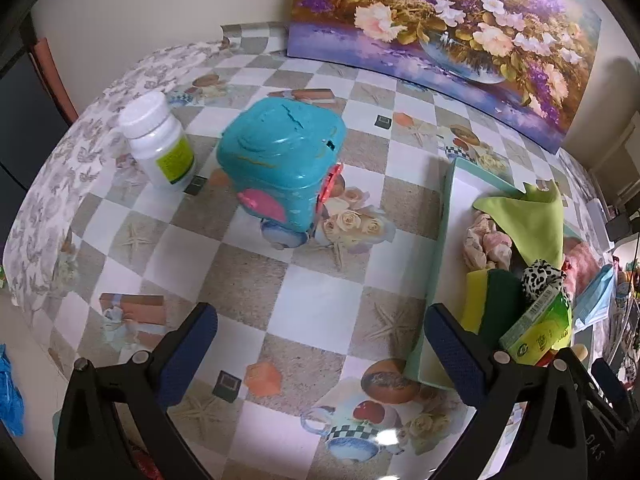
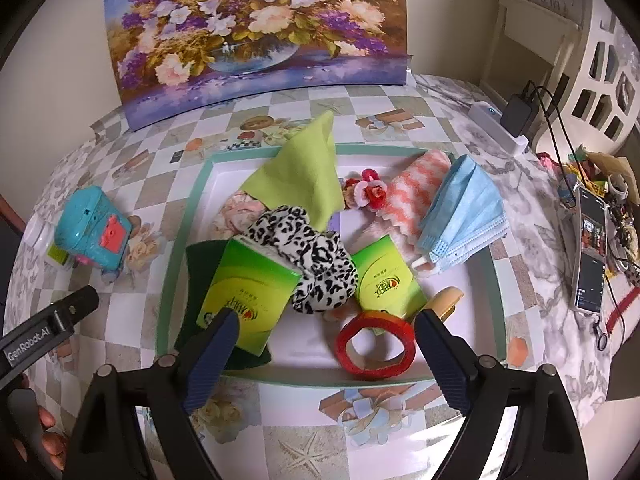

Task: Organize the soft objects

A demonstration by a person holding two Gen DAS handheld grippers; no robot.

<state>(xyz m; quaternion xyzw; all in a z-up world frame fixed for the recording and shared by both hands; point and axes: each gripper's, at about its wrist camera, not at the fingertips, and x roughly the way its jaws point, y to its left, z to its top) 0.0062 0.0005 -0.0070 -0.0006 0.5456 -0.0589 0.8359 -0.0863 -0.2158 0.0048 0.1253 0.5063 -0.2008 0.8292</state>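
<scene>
A white tray with a teal rim holds a lime cloth, a leopard-print scrunchie, two green tissue packs, a dark green sponge, a blue face mask, an orange-striped cloth and a red ring. My right gripper hangs open over the tray's near edge, with nothing between its pads. My left gripper is open above bare tablecloth, left of the tray. The lime cloth and the sponge also show in the left wrist view.
A teal toy and a white pill bottle stand on the checked tablecloth left of the tray. A flower painting leans on the back wall. A phone, a power strip and cables lie at the right.
</scene>
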